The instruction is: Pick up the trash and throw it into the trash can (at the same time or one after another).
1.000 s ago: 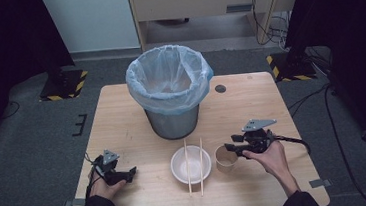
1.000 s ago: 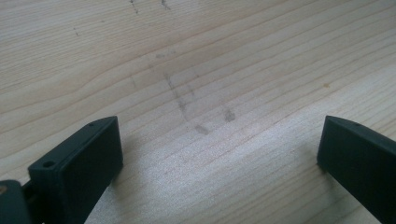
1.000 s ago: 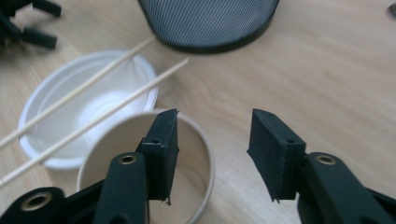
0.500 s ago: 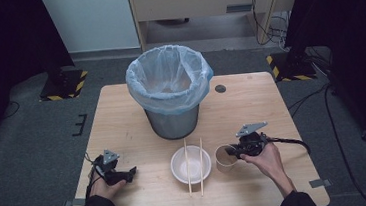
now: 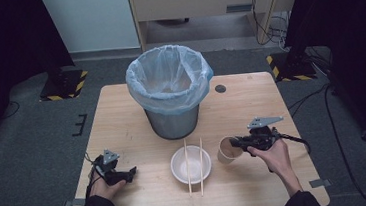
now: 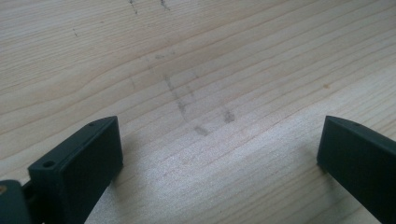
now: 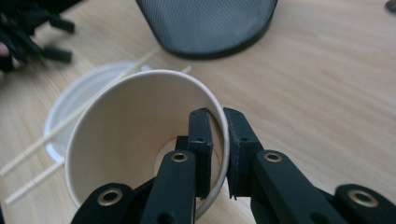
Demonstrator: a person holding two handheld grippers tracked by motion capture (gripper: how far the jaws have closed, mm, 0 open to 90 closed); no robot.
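So the right hand-held gripper (image 5: pixel 235 142) is pinching the rim of a tan paper cup (image 5: pixel 227 150), one jaw inside the wall and one outside; its jaws have just been closing and now they're clamping that thin cup wall between them. The cup is tilting, its open mouth facing the gripper's camera, and it's sitting near the front right of the light wooden surface (image 5: pixel 251 102), just right of a round white bowl (image 5: pixel 191 164). Two pale wooden chopsticks (image 5: pixel 194 166) are lying side by side across that bowl. Farther back, a dark mesh bin lined with a pale blue plastic bag (image 5: pixel 170 91) is standing mid-surface. Over on the near left, the left hand-held gripper (image 5: pixel 127 173) is resting low with its jaws wide apart, nothing but bare wood between them.
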